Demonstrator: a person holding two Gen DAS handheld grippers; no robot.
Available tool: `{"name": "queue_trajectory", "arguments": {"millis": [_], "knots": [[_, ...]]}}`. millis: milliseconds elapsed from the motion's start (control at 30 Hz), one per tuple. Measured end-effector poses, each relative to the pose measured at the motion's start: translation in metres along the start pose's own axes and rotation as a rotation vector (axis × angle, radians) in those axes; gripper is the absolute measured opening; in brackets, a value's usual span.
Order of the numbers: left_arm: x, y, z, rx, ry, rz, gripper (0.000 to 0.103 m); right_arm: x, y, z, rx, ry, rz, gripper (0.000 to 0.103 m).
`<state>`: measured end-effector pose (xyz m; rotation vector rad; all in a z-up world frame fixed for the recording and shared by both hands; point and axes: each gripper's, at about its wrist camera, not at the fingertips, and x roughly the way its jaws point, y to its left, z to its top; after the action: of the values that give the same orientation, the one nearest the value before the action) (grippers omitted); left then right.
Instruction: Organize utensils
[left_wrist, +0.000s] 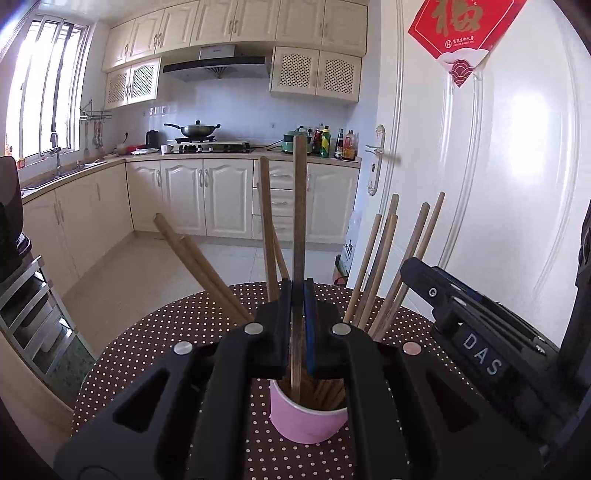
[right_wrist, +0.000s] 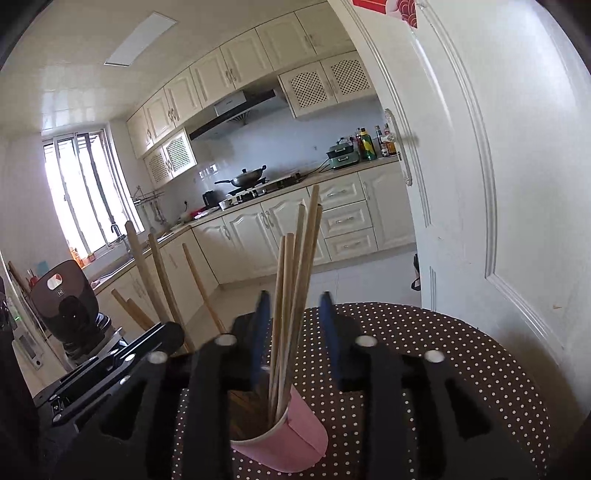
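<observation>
The pink cup (left_wrist: 308, 421) stands on the round desk (left_wrist: 155, 332), and its lower part is hidden behind the black tongs in both views. It looks like paper, with a seam down its side. Inside stand many wooden chopsticks (right_wrist: 291, 295), thin and round, fanning outward. The left tongs (left_wrist: 298, 295) are closed tight on one darker, flat-sided chopstick (left_wrist: 300, 229), upright over the cup. The right tongs (right_wrist: 295, 306) are partly open, a bundle of chopsticks between the blue pads but not pressed. White letters "DAS" are readable on the right tongs. The desk cloth is brown with white dots.
</observation>
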<state>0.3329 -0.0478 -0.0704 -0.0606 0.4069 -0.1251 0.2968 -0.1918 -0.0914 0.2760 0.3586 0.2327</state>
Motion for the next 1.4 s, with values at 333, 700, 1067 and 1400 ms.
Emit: {"name": "queue_trajectory", "arguments": {"millis": [333,700,1067,1400], "knots": [[-0.002,-0.003,-0.010,0.024,0.018,-0.004,0.010,-0.011,-0.008,-0.009,0.010,0.003,-0.010,0.051],[-0.020,0.002,-0.023,-0.004,0.009,0.009,0.051,-0.027,-0.019,-0.015,0.039,0.018,-0.033,0.065],[-0.043,0.012,-0.042,-0.025,0.026,0.087,0.066,-0.060,-0.015,-0.028,-0.032,0.003,-0.082,0.090],[-0.071,0.013,-0.062,0.007,0.051,0.129,0.076,-0.089,-0.014,-0.052,-0.087,0.011,-0.131,0.095]]}}
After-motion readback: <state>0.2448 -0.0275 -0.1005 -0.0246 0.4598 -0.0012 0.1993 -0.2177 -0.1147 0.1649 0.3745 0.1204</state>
